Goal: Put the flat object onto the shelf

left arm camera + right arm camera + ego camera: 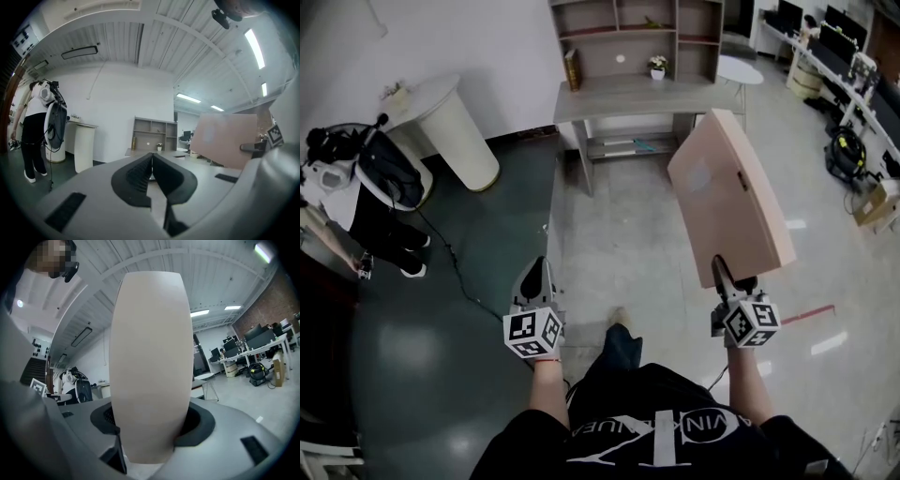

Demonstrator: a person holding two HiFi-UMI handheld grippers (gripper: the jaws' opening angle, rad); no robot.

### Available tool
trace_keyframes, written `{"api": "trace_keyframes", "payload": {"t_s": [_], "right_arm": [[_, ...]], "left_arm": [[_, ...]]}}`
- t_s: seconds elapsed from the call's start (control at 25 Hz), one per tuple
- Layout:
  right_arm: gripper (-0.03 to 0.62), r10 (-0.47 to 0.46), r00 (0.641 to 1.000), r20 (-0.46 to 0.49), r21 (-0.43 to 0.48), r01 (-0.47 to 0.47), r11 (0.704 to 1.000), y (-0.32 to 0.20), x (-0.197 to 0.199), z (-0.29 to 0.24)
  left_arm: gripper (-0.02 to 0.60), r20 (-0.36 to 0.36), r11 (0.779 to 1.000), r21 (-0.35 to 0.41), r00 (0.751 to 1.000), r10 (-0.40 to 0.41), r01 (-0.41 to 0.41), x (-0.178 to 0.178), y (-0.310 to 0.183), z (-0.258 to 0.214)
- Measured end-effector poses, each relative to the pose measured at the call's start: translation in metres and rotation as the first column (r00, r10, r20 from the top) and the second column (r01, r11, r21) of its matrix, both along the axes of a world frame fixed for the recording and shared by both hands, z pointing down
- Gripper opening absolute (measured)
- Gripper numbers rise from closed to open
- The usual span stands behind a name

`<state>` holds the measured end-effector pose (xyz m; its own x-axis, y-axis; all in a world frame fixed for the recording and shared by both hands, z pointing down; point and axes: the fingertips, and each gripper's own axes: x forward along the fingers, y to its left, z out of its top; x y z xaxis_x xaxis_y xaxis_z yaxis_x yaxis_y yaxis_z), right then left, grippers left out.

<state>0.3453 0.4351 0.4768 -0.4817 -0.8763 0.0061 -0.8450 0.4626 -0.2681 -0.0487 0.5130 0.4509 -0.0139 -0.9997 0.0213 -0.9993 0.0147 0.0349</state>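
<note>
A flat, pale pinkish-tan board (731, 197) stands on edge in my right gripper (729, 277), which is shut on its lower edge. In the right gripper view the board's edge (151, 362) fills the middle, clamped between the dark pads (194, 425). The left gripper view shows the board (225, 139) off to the right. My left gripper (536, 281) is shut with nothing in it, its pads (140, 176) meeting. A wooden shelf unit (639, 37) stands on a grey desk (628, 98) ahead, against the white wall; the same shelf unit (154, 133) shows in the left gripper view.
A white round pedestal table (450, 127) stands at the left, a person in dark trousers (389, 220) near it. A small round table (741, 70) is beside the desk. Work desks with monitors (839, 56) line the right. A small potted plant (657, 66) sits on the shelf.
</note>
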Motion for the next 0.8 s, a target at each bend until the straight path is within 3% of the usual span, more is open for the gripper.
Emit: {"api": "trace_keyframes", "payload": {"t_s": [0.24, 0.4, 0.8], "right_arm": [[0.287, 0.021, 1.000, 0.013, -0.024, -0.021, 0.999, -0.062, -0.023, 0.000], [0.288, 0.046, 0.999, 0.004, -0.045, -0.046, 0.998, -0.102, -0.037, -0.001], [0.288, 0.072, 0.997, -0.017, -0.059, -0.073, 0.996, -0.191, -0.074, -0.003]], "left_arm": [[0.005, -0.015, 0.998, -0.018, 0.998, 0.054, -0.054, -0.014, -0.078, 0.001], [0.005, -0.074, 0.997, -0.013, 0.994, 0.076, -0.077, -0.029, -0.135, -0.003], [0.005, -0.078, 0.991, -0.003, 0.988, 0.133, -0.133, -0.060, -0.245, 0.000]]}}
